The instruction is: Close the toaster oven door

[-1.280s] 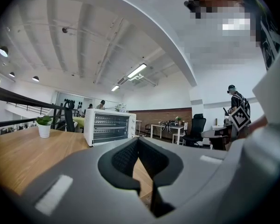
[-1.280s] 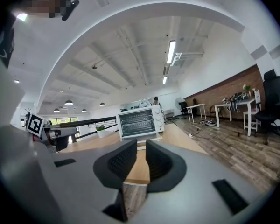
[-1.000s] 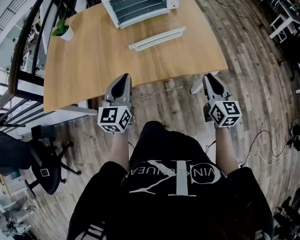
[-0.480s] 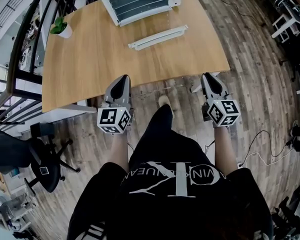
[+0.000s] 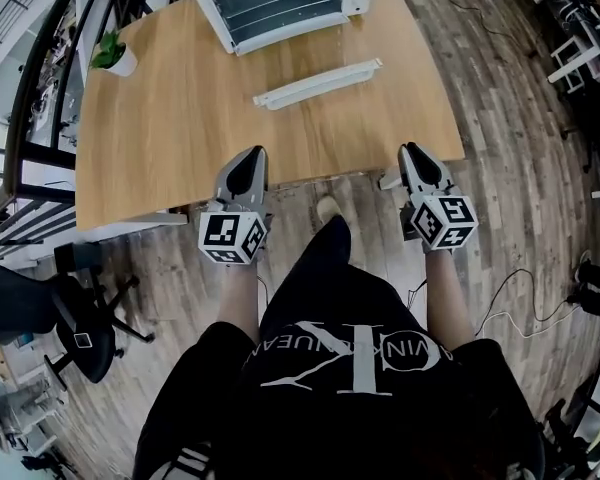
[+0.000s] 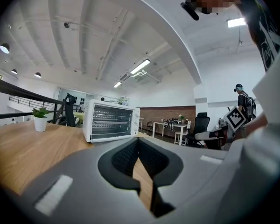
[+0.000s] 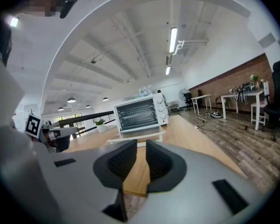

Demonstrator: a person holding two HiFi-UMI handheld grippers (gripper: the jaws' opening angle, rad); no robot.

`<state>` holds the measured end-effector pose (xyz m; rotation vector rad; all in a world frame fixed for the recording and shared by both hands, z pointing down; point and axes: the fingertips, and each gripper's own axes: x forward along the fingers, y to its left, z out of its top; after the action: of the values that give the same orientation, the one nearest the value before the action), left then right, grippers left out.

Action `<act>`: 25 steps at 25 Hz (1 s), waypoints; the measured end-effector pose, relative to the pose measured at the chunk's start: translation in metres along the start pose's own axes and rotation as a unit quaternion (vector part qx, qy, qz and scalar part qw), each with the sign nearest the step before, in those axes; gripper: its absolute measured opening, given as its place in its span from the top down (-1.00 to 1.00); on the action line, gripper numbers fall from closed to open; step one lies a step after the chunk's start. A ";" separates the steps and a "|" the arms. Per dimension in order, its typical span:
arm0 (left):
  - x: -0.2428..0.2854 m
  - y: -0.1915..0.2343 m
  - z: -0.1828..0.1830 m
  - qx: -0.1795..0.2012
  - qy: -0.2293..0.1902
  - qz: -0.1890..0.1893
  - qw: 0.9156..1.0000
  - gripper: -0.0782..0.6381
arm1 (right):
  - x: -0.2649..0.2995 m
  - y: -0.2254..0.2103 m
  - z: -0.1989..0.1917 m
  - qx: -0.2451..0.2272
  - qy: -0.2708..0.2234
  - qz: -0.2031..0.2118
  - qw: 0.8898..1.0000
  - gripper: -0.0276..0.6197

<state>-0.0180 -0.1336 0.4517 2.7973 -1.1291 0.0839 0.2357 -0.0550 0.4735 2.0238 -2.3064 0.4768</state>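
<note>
The white toaster oven [image 5: 280, 3] stands at the far edge of the wooden table [image 5: 180, 118]. Its door hangs open and lies flat toward me, with the white handle bar [image 5: 317, 83] at its front. My left gripper [image 5: 248, 160] hovers at the table's near edge, shut, nothing in it. My right gripper [image 5: 413, 153] is level with it, at the near right corner, jaws a narrow gap apart and empty. Both are well short of the door. The left gripper view shows the oven [image 6: 111, 121] beyond the left gripper [image 6: 139, 141]. The right gripper view shows the oven [image 7: 140, 112] and its lowered door [image 7: 136, 135] beyond the right gripper [image 7: 141, 143].
A small potted plant [image 5: 113, 56] sits at the table's far left corner. A black office chair [image 5: 75, 328] stands on the wood floor to my left. A railing runs along the far left side. My foot [image 5: 327, 208] is under the table's near edge.
I have stepped closer to the table. Both grippers moved slightly forward to its near edge. The oven door has not moved.
</note>
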 end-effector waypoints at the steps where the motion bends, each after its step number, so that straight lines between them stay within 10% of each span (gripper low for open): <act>1: 0.005 0.004 -0.001 -0.002 0.001 0.004 1.000 0.75 | 0.007 -0.002 -0.001 0.001 0.004 0.000 1.000 0.85; 25: 0.095 0.051 0.000 -0.022 0.019 0.032 0.999 0.75 | 0.130 -0.043 0.006 -0.004 0.073 0.035 0.997 0.85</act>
<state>0.0150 -0.2352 0.4658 2.7090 -1.1959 0.1168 0.2595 -0.1859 0.5059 1.8412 -2.2944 0.5969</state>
